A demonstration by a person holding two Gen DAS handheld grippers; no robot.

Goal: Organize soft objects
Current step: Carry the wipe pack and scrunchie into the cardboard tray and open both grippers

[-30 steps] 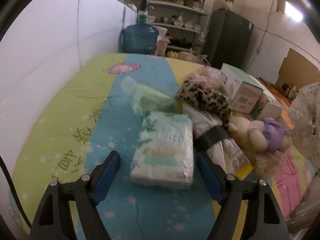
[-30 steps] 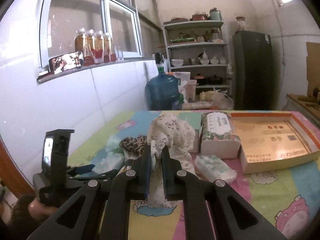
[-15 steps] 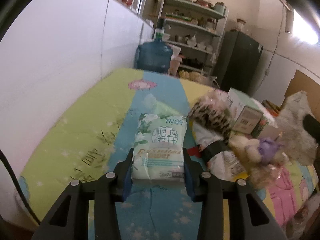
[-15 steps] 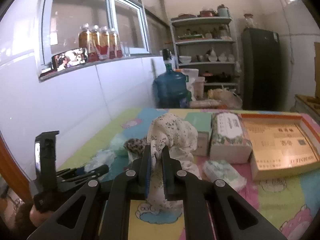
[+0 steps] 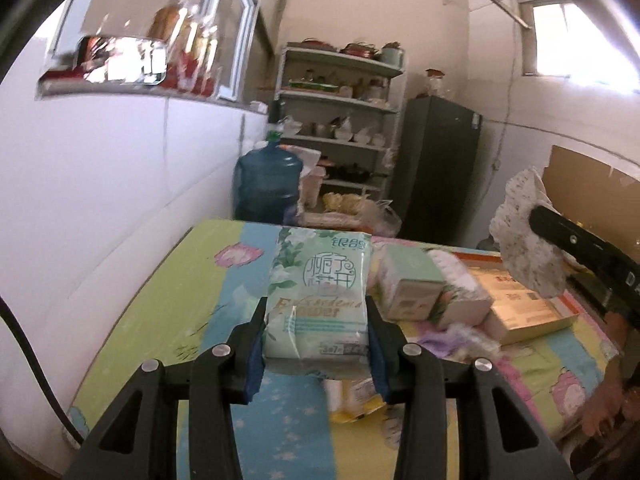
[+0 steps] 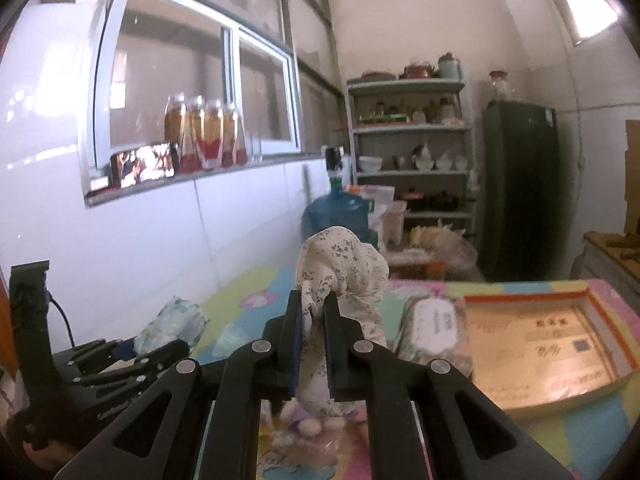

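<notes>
Bench (image 5: pixel 192 280) under a cartoon-print cloth in green, blue, yellow and pink carries the lot. Largest on it: a shallow orange-rimmed cardboard box lid (image 6: pixel 536 344), lying open and empty, a likely drop spot though that is a guess. Left hand-held gripper (image 5: pixel 316 336) is clamped on a soft plastic-wrapped pack of tissue with green floral print (image 5: pixel 320 292), held by its long sides near the near end, clear above the bench. Judged light and squashy; the film looks slick, so a mid-body grip across the width suits better than an end. Right hand-held gripper (image 6: pixel 312 332) is pinched tight on a bunched white cloth with small dark flower print (image 6: pixel 340 264), limp, weightless, will drape and trail below the pads. Hard to read: the items under the tissue pack are motion-blurred; a pale plush toy (image 6: pixel 308 424) below the cloth is mostly hidden; the cloth's lower end is cut off behind the fingers.
</notes>
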